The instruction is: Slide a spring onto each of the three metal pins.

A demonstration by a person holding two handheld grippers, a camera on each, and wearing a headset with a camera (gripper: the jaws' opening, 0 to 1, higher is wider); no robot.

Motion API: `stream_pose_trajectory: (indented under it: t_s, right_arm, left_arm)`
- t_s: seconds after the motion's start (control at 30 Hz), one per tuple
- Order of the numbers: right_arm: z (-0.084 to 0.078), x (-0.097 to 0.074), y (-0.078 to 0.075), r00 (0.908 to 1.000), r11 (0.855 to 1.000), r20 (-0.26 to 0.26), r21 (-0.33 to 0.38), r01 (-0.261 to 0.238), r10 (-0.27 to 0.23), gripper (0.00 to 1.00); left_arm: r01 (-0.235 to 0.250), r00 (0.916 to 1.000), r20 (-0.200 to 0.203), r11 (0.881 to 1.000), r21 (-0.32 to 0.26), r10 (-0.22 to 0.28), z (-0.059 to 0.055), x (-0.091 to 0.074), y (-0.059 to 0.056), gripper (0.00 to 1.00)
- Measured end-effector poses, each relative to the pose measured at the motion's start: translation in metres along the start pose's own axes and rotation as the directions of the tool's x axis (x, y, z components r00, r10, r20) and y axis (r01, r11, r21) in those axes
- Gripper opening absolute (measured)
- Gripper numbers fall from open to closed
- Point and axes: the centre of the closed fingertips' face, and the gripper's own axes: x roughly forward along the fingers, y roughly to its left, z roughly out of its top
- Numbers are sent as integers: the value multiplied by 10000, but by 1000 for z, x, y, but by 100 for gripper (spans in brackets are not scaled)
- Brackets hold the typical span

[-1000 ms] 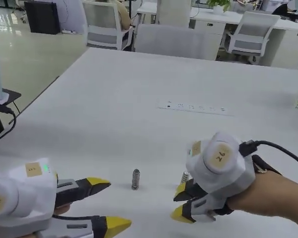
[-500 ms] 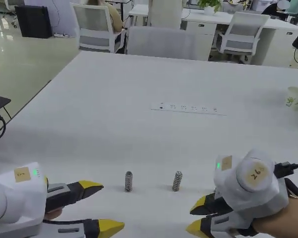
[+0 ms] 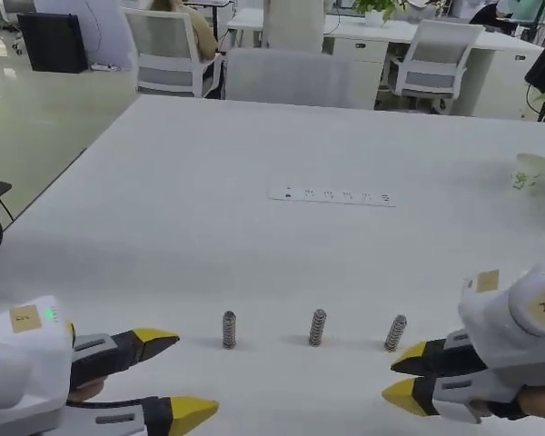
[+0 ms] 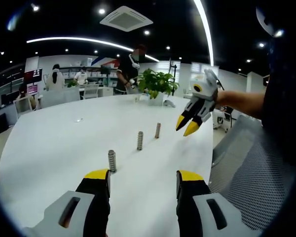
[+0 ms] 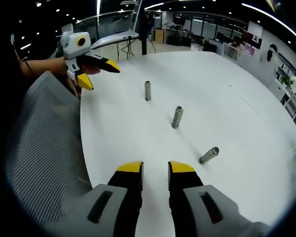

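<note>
Three springs stand in a row on the table (image 3: 254, 182), low in the middle of the head view: left spring (image 3: 229, 329), middle spring (image 3: 317, 327), right spring (image 3: 396, 332); the right spring leans a bit; the pins must be inside the springs, so I cannot see them.

The left gripper (image 3: 196, 374) is in the lower left corner, jaws wide apart and holding nothing; the right gripper (image 3: 388, 380) is in the lower right, just beside the right spring, jaws a little apart and empty too.

I think the last spring is on, so the job looks done or nearly done; the next move calls for a look at the leaning spring, a soft push to set it straight if it needs one, then pulling both grippers back without knocking the row.

One second ago the right gripper was right up against the middle spring; half a second ago it was just past it, and two springs showed; now it is further right along the row and a third spring shows; the left gripper has kept its place near the left spring, jaws apart as before.
</note>
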Motion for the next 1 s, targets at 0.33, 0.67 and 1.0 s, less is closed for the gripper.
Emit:
stream_pose_trajectory:
  t_s: [0.33,0.67,1.0]
  right_arm:
    - [-18,-17,-18,9982,9980,465,518,356,-381,22]
    - [-23,-28,-24,9896,9975,1327,514,486,-550,29]
    - [-25,-27,-21,9795,9973,1927,550,483,-580,44]
  left_arm:
    - [-93,9999,-40,9999,-115,92,-3,1,1,49]
    - [-113,9999,-58,9994,-341,111,-10,2,3,49]
    - [-114,9999,-104,9988,-472,110,-12,-2,5,51]
